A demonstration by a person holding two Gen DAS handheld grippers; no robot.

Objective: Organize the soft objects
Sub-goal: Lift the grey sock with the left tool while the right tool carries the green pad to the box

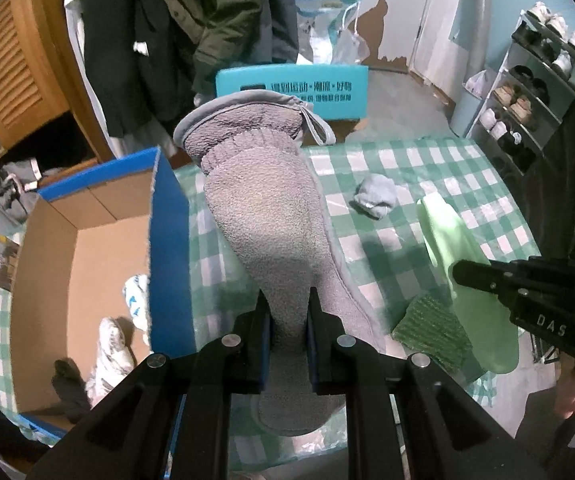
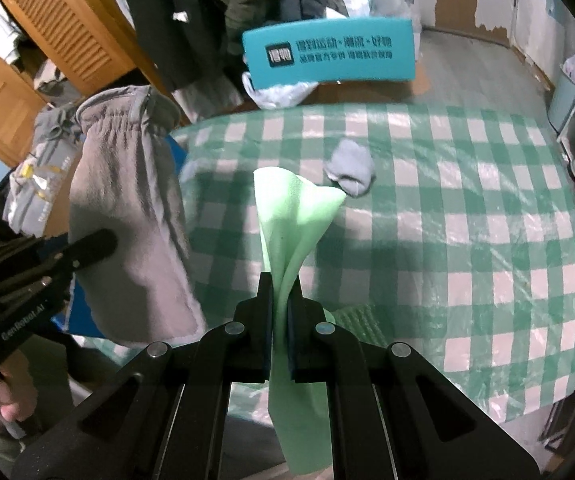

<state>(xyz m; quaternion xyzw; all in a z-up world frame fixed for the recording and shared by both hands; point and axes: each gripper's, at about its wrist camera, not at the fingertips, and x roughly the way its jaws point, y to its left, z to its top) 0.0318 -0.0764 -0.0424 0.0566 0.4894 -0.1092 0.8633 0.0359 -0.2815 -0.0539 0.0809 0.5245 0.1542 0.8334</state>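
Your left hand-held gripper (image 1: 287, 332) clamps the grey fleece mitten (image 1: 263, 216); your right hand-held gripper (image 2: 282, 312) pinches the green foam sheet (image 2: 295, 216).
Cardboard box (image 1: 87, 240) sits left; mitten and sheet hang above the checked worktop (image 2: 447, 240), balled grey sock (image 2: 349, 168) beyond.

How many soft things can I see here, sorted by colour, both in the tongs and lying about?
Grey: 2, the fleece mitten in the left tongs and a balled sock on the checked tablecloth.
Green: 2, the foam sheet in the right tongs and a scouring pad.
White patterned, in the cardboard box: 2.
Dark, in the box: 1.
Total: 7.
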